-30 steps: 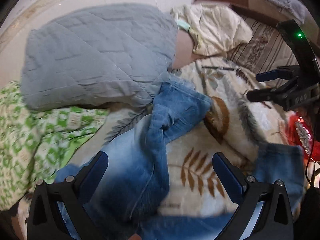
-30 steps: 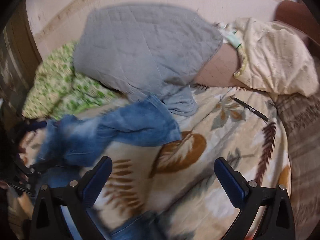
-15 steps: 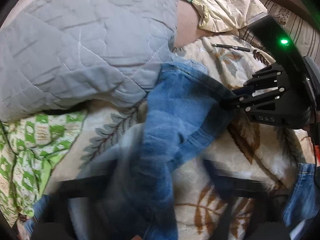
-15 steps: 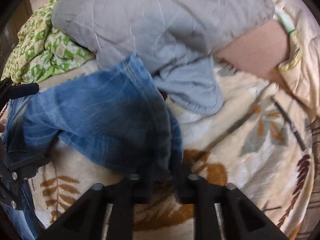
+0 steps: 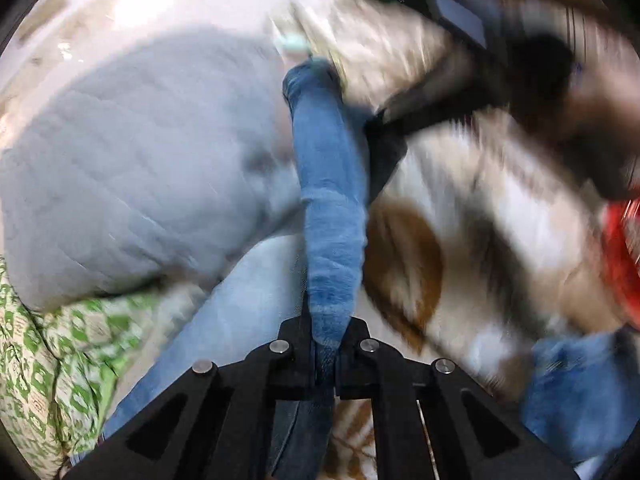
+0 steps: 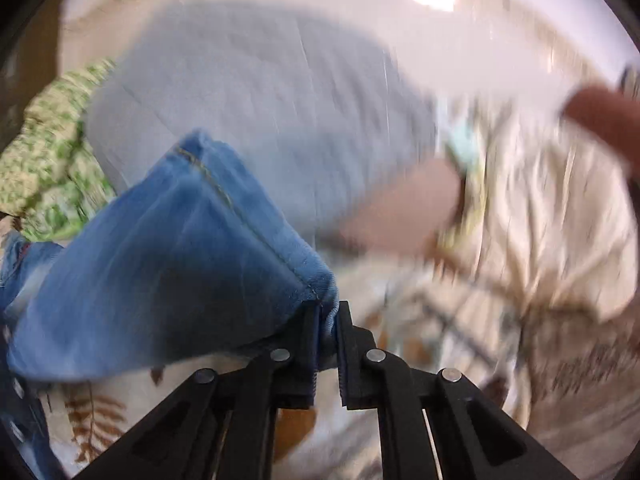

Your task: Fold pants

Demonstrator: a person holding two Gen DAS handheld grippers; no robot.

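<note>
Between the closed fingers of both the left gripper (image 5: 325,356) and right gripper (image 6: 328,344), the jeans (image 5: 332,200) leg, loose a second ago, is now clamped and lifted off the leaf-print blanket (image 5: 500,216), so folding can be started.

wrist views close over bed, both facing jeans (image 5: 332,200)
</note>
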